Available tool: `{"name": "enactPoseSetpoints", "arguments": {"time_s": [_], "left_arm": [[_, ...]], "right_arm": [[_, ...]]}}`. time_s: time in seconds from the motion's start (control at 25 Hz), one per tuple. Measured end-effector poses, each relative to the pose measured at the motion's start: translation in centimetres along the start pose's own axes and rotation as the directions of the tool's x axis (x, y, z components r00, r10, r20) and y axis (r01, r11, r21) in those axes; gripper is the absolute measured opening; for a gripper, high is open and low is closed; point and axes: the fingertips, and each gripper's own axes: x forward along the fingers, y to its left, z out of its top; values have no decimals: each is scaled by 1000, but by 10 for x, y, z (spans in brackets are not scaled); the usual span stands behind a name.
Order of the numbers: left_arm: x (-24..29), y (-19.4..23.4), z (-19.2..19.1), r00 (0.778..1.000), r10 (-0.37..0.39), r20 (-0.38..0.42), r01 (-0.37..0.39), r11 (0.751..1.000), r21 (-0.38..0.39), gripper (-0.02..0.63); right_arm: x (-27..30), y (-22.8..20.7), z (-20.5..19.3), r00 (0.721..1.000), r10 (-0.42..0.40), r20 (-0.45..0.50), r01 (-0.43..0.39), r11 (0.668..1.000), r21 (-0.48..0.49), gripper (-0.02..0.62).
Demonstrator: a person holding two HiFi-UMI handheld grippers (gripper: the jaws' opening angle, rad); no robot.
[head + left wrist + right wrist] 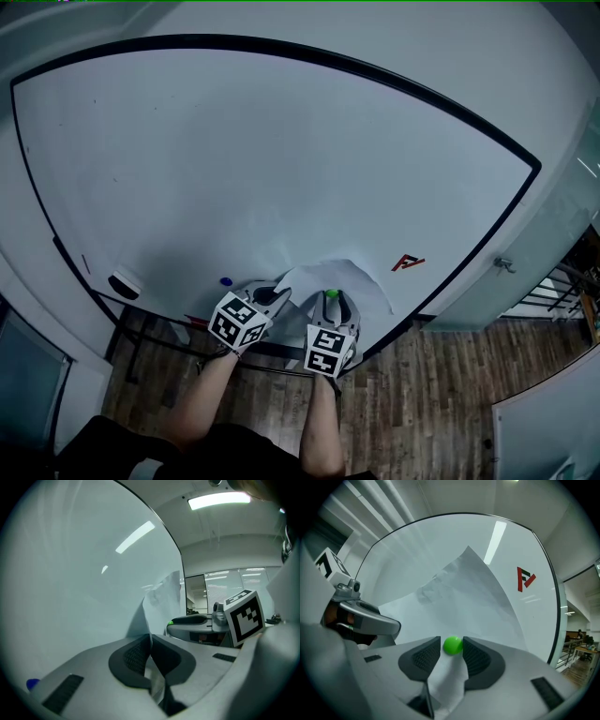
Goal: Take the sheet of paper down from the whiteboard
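Fingers [132, 657] of the left gripper [150, 649]: closed, pinching the sheet [159, 606] by its edge. The paper runs down between the pads. Right gripper [451, 641]: jaws apart with the green magnet [453, 645] between them. The magnet touches the pad on the right of that gripper's view and a sliver of gap shows at the other pad; no squeeze is seen. The sheet's lower edge also hangs down between these jaws.

Whiteboard [281, 159]: wall-mounted, dark frame, mostly bare. The sheet sits low on it, right of centre, close to the bottom frame, with the green magnet on its lower part. Its upper corner lies against the board. Its left side is lifted off the surface toward the left gripper and is creased. The grippers are side by side at the sheet's lower edge, the left one at its left side, the right one near the middle.

Eraser [124, 284]: lower left edge of the board, well apart from the sheet.
Red logo [408, 262]: on the board, just right of the sheet.
Blue magnet [225, 280]: on the board, just left of the left gripper, clear of the sheet.
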Motion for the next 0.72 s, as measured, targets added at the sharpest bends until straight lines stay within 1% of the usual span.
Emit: {"name": "enactPoseSetpoints", "arguments": {"time_s": [0.2, 0.28, 0.72], "left_arm": [[0, -1, -1, 1000, -6, -2, 6, 1000, 0, 23], [0, 0, -1, 1000, -6, -1, 6, 1000, -1, 23], [-3, -1, -5, 1000, -22, -9, 21, 1000, -20, 21]], "right_arm": [[-1, -2, -2, 1000, -22, 1, 22, 1000, 9, 155], [0, -2, -2, 1000, -24, 0, 24, 1000, 9, 137], [-1, -3, -3, 1000, 5, -9, -5, 999, 33, 132]]}}
